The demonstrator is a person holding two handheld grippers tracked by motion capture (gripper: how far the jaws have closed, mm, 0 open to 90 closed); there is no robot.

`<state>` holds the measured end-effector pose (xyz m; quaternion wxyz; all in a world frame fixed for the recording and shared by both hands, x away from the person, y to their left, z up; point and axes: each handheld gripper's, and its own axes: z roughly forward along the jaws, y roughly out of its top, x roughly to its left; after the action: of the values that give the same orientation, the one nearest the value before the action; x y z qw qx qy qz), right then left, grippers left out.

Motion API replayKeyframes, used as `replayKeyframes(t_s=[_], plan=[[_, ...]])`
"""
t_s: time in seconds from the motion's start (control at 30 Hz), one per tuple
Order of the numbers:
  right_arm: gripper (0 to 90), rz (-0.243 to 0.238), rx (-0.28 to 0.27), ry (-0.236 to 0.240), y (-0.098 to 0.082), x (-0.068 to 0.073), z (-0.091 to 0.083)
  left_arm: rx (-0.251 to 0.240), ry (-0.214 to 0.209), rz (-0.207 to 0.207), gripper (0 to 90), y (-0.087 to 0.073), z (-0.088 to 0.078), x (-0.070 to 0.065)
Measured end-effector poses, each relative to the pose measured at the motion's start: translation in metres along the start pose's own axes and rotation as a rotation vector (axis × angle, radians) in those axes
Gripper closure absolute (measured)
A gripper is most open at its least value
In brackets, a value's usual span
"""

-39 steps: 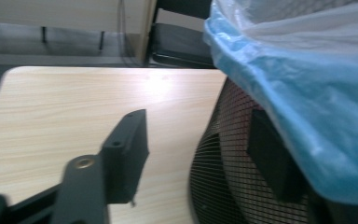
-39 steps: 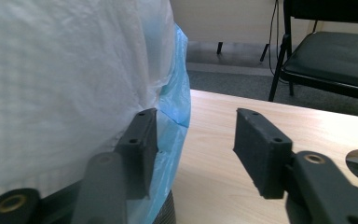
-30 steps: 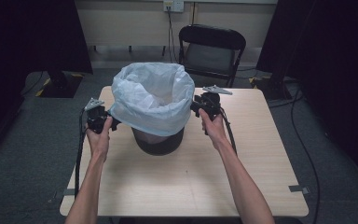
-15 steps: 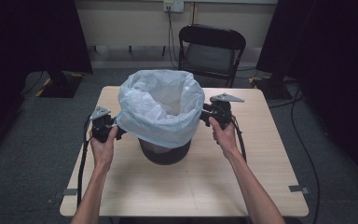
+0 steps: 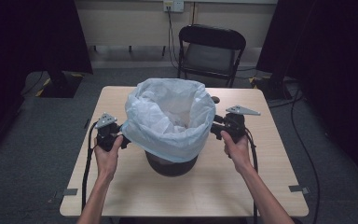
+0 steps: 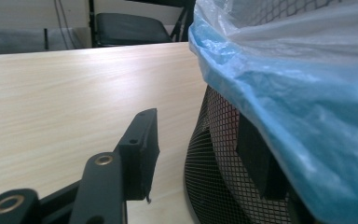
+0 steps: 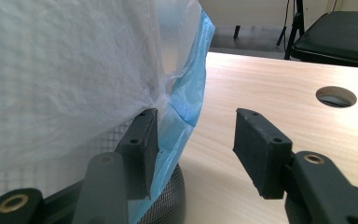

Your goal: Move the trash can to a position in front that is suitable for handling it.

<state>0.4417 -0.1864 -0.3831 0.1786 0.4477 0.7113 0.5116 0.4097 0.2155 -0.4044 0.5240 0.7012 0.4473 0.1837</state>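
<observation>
High view, liner: the bag [image 5: 170, 119] lines the mesh bin [image 5: 171, 164] at mid-table, its blue hem folded down over the rim all round.
What has changed: a second ago both tools sat tight against the folded hem; they now stand farther out to either side, and bin and bag sit nearer the person.
Right tool [image 5: 218, 128]: just beside the bag's right flank. In the right gripper view [image 7: 193, 140] the jaws stand about half apart and have just been opening; one pad [image 7: 145, 140] touches the blue film, the other stands clear over the table [image 7: 270, 88]. Nothing pinched.
Left tool [image 5: 121, 139]: at the hem's left edge. In the left gripper view [image 6: 200, 154] one pad [image 6: 142, 149] is in the open beside the bin wall; the other sits under the overhanging hem against the mesh. Gap about half wide; no film visibly clamped.
Reading: the hem looks seated and the right grip released; judged, the fitting is at or near its end.
Surroundings: a folding chair [image 5: 211, 49] beyond the far table edge; a round cable hole [image 7: 336, 96] in the table top.
</observation>
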Motion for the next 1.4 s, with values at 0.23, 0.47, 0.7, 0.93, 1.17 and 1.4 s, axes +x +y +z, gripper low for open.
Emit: replayKeyframes(t_s=[0.23,0.47,0.7,0.93,1.17,1.4], plan=[[46.9,-0.001,-0.008,0.028,-0.011,-0.005,-0.02,0.022,-0.038,0.014,48.4,-0.002,-0.002,-0.016],[44.2,0.026,-0.008,0.073,-0.022,-0.017,-0.042,0.043,-0.108,0.029,47.8,-0.006,-0.004,-0.032],[47.4,0.011,0.015,0.052,-0.024,-0.012,-0.06,0.079,-0.138,0.063,46.4,-0.007,-0.012,-0.044],[46.5,0.028,0.029,0.111,-0.029,-0.013,-0.076,0.106,-0.246,0.037,43.8,-0.012,-0.015,-0.042],[28.0,-0.025,0.109,0.082,-0.023,-0.02,-0.072,0.148,-0.153,0.04,30.4,-0.009,-0.015,-0.032],[28.2,-0.013,0.053,0.107,-0.018,-0.027,-0.078,0.093,-0.12,0.023,27.9,0.0,-0.034,-0.015]])
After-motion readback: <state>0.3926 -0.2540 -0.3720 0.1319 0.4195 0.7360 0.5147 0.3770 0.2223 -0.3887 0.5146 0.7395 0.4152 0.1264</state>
